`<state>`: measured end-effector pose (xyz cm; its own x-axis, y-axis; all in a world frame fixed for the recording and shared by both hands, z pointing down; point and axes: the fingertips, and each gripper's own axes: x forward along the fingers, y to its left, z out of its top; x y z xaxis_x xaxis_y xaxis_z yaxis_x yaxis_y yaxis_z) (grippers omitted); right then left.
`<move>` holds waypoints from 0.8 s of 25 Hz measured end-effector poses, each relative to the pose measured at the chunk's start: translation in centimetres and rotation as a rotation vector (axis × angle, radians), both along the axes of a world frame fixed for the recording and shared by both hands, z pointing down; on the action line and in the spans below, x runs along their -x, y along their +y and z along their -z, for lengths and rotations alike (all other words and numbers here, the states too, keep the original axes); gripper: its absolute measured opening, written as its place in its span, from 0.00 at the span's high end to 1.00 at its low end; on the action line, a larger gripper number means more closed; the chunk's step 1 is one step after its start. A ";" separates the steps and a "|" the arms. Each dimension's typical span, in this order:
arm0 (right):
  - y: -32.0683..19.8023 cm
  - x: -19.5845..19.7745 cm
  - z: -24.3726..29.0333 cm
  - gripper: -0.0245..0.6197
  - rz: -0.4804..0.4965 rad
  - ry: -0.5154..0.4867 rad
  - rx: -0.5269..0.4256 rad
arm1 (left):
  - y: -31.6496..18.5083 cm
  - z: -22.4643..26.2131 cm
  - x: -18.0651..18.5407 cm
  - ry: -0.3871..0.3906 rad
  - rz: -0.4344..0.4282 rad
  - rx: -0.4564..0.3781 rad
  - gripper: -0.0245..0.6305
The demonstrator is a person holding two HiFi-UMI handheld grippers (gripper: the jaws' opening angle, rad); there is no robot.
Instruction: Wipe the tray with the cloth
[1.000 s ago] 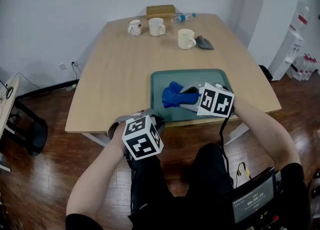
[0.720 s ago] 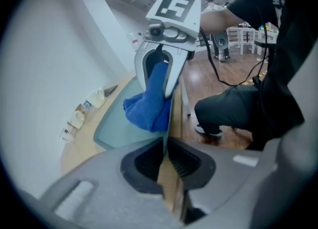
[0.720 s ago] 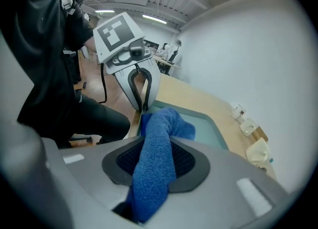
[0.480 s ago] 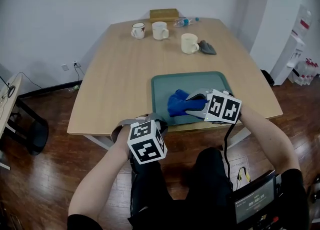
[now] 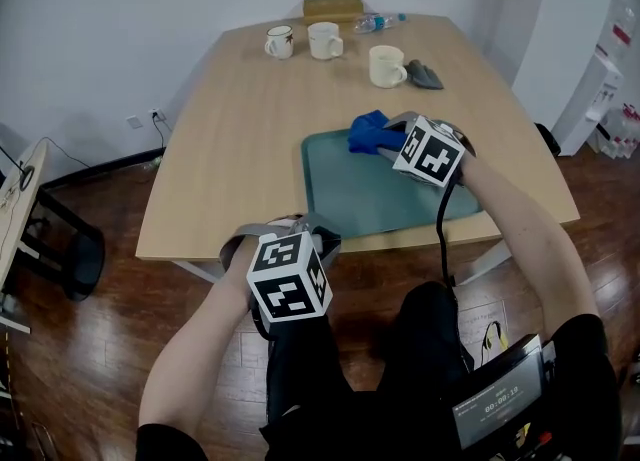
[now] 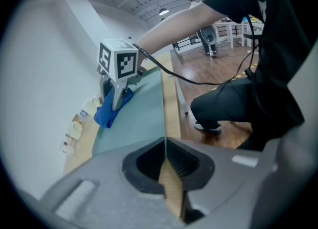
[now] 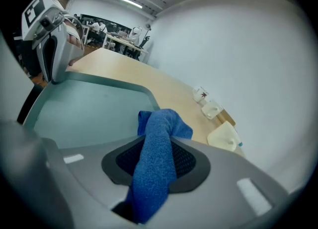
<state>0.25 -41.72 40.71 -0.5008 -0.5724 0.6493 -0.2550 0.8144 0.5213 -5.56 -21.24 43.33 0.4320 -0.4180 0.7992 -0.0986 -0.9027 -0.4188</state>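
Nearest to the person, the left gripper (image 5: 305, 233) is at the near left corner of the tray (image 5: 380, 199), by the front edge of the table (image 5: 240, 139). Its jaws have just been closing and are now almost together, with the thin rim of the tray pinched between them. In the left gripper view this rim runs straight into the line where the two pads meet. The green tray lies flat on the wooden table, close to the front edge and a little to the person's right. Farther on, the right gripper (image 5: 384, 139) is stretched out over the tray to its far rim. It is clamped on the blue cloth (image 5: 366, 131): in the right gripper view the cloth passes as a thick roll between the pads, and a bunch of it sticks out in front of them. This bunch rests at the far rim of the tray, towards the far left corner. Behind the tray, apart from it, a cream mug (image 5: 387, 66) stands with a dark grey rag (image 5: 425, 75) just beside it. At the far end of the table are two more mugs (image 5: 325, 40), a plastic bottle (image 5: 378, 21) lying on its side, and a brown box (image 5: 333, 8).
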 end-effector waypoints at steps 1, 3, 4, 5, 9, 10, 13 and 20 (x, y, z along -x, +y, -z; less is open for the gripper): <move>0.1 0.0 -0.1 0.77 -0.001 0.000 0.005 | 0.1 0.0 0.0 -0.003 -0.006 0.011 0.94; 0.8 0.0 -0.1 0.78 0.006 0.016 0.003 | 0.3 -0.1 0.3 0.005 -0.011 0.038 0.94; 1.4 0.0 -0.1 0.78 0.012 0.026 0.001 | 0.4 -0.1 0.4 0.012 -0.010 0.048 0.94; 2.1 0.0 -0.1 0.78 0.020 0.033 0.000 | 0.4 -0.1 0.4 0.020 -0.007 0.053 0.94; 7.0 0.3 -0.2 0.78 0.097 0.042 0.018 | 0.6 -0.2 0.4 0.027 0.002 0.058 0.94; 8.7 0.4 -0.3 0.78 0.131 0.046 0.026 | 0.7 -0.3 0.4 0.027 0.002 0.060 0.94; 13.9 0.6 -0.4 0.78 0.246 0.060 0.063 | 0.7 -0.3 0.4 0.031 0.005 0.069 0.94; 18.0 0.4 -0.1 0.78 0.353 0.014 0.206 | 0.9 -0.2 0.5 0.010 -0.012 0.074 0.94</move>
